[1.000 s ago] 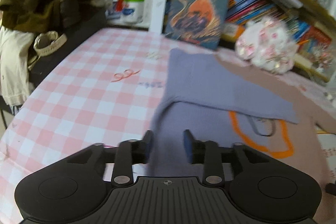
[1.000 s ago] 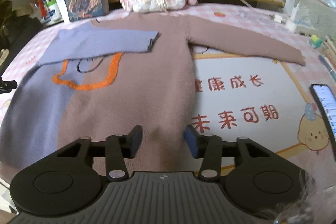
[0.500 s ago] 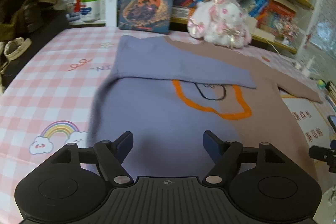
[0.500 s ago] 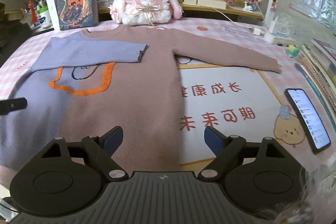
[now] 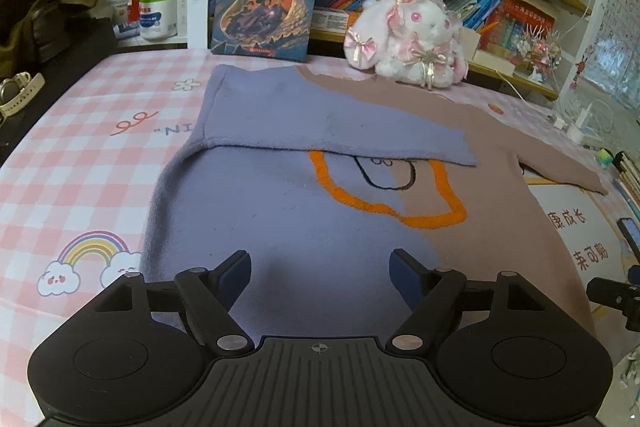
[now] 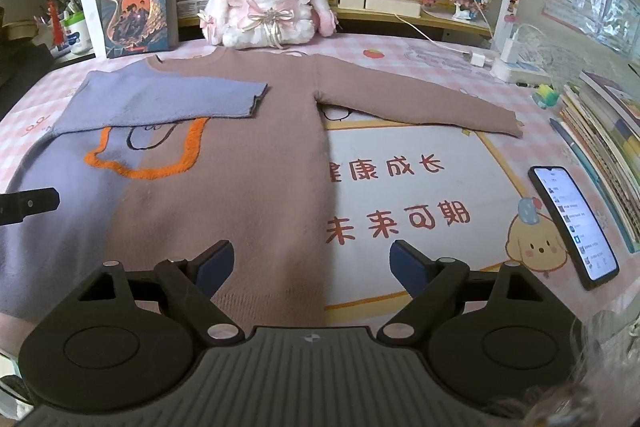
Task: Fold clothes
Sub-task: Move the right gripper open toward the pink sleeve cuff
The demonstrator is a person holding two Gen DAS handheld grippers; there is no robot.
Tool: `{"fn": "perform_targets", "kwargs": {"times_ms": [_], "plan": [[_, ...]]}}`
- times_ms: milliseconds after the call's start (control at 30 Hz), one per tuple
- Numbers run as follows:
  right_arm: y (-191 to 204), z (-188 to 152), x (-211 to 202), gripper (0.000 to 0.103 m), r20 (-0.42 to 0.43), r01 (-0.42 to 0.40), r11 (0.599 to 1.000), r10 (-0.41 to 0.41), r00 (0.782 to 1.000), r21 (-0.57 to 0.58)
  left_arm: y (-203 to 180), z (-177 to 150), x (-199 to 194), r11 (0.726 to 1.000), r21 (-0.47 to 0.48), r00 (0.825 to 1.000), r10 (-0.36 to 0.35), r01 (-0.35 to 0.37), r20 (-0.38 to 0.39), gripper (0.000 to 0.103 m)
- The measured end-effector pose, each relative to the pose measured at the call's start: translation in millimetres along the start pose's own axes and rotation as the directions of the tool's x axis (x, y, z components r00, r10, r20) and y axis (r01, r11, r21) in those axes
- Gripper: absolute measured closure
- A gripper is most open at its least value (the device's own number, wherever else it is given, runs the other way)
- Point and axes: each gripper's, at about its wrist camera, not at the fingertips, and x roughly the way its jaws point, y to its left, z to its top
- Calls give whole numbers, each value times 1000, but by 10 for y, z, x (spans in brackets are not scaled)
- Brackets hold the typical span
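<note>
**Sweater flat, one sleeve folded**

Spread flat on the bench (image 6: 460,187), sweater (image 6: 248,163) just before the plush rabbit (image 6: 266,7), lilac sleeve (image 6: 160,99) already across the chest. Left hand-held gripper (image 5: 320,269) and right hand-held gripper (image 6: 312,261) just opened wide at the hem, pinching nothing, probably for the next fold.

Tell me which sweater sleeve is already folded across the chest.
The purple sleeve lies folded over the sweater's front; the brown sleeve stretches out flat.
</note>
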Motion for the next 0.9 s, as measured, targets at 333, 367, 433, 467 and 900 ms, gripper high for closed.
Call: {"fn": "perform_targets", "kwargs": {"times_ms": [333, 367, 433, 467, 900], "plan": [[-291, 174, 268, 19, 0, -60, 998, 60, 998, 10, -261, 62, 96, 997, -13, 997, 76, -76, -3, 24], [-335, 195, 303, 19, 0, -70, 998, 70, 998, 8, -315, 73, 110, 996, -16, 996, 84, -84, -2, 24], [-441, 242, 375, 19, 2, -90, 996, 90, 996, 3, -435, 99, 141, 995, -22, 995, 101, -101, -1, 24], [-505, 275, 413, 19, 4, -99, 995, 99, 995, 2, -494, 111, 156, 994, -25, 994, 109, -109, -1, 24], [-1823, 886, 1064, 19, 13, -120, 987, 119, 993, 111, -1377, -27, 249, 974, -51, 975, 219, -220, -28, 24]]}}
